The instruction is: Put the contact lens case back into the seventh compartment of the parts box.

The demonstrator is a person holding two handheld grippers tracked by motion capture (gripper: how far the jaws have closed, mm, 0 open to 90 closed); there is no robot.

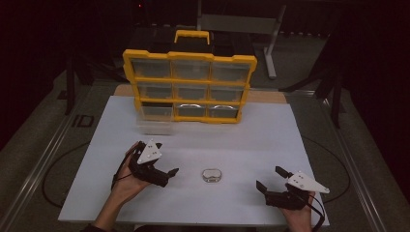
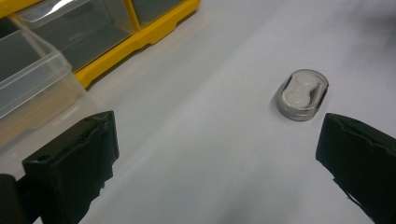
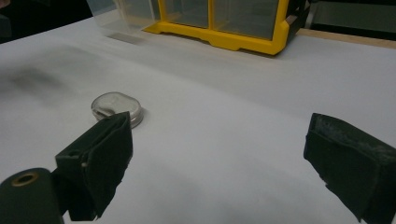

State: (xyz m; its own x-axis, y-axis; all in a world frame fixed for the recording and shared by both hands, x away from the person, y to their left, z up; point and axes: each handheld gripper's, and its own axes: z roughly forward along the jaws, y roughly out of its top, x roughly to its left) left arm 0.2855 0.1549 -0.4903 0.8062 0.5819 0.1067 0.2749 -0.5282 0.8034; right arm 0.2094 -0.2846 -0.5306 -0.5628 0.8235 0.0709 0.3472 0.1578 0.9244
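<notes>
A dim workshop surrounds a white table (image 1: 193, 145) where a yellow organiser (image 1: 189, 86) of clear drawers stands at the far edge, one clear drawer (image 1: 153, 124) pulled out in front of it. From the high view, a small oval capsule (image 1: 211, 175) lies flat on the table between two hand-held tools: the left gripper (image 1: 167, 173), jaws spread wide, sits just beside it at nine o'clock, while the right gripper (image 1: 270, 179), also wide, waits farther off at about three o'clock. In the left gripper view, the capsule (image 2: 302, 94) lies ahead at one o'clock, nearer the right-hand jaw and not yet between the two. In the right gripper view, it (image 3: 117, 107) peeks above the left-hand jaw at ten o'clock, the organiser (image 3: 224, 23) beyond. A clean pick likely calls for the left tool to centre the low capsule between its pads, come down close to the table, and close across the narrow sides.
</notes>
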